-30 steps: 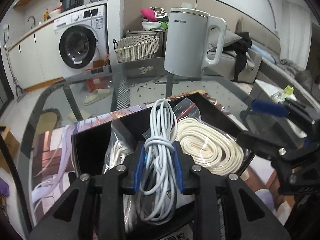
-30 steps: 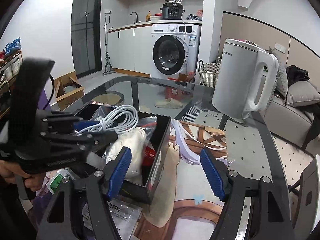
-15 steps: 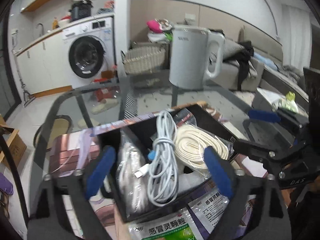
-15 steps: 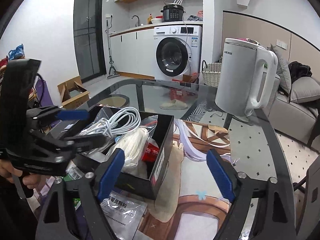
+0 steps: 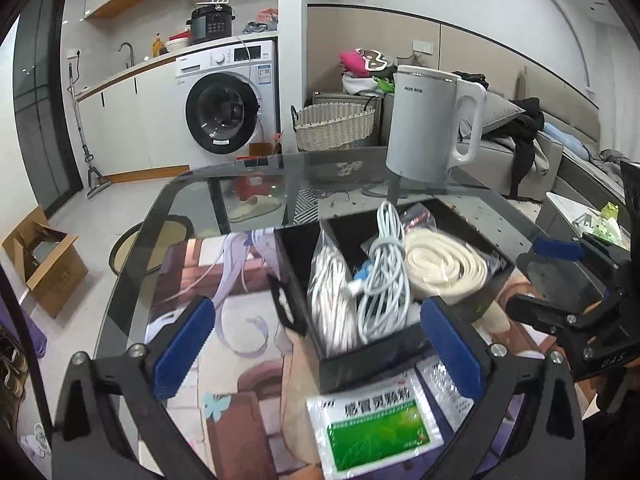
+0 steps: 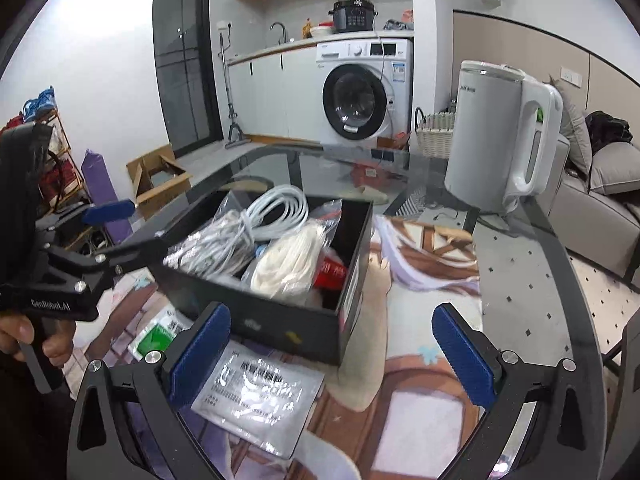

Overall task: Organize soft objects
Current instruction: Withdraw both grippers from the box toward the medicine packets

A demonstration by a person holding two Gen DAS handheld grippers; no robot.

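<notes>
A black box (image 5: 372,364) (image 6: 280,320) on the glass table holds a grey-white bundled cable (image 5: 384,280) (image 6: 276,210), a bagged white cable (image 5: 330,304) (image 6: 216,240) and a bagged cream rope coil (image 5: 444,264) (image 6: 292,268). My left gripper (image 5: 316,348) is open and empty, above and in front of the box. My right gripper (image 6: 330,344) is open and empty, in front of the box's near right corner. A green-and-white sachet (image 5: 376,428) (image 6: 158,334) and a silver foil packet (image 6: 260,388) lie on the mat in front of the box.
A white kettle (image 5: 428,128) (image 6: 500,140) stands on the far side of the glass table (image 5: 248,184). A printed mat (image 5: 224,280) lies under the box. A cardboard box (image 5: 44,264), washing machine and wicker basket are on the floor beyond.
My left gripper let go of the grey-white cable, which now lies in the box, opened wide and pulled back and up. My right gripper drew back a little, staying open.
</notes>
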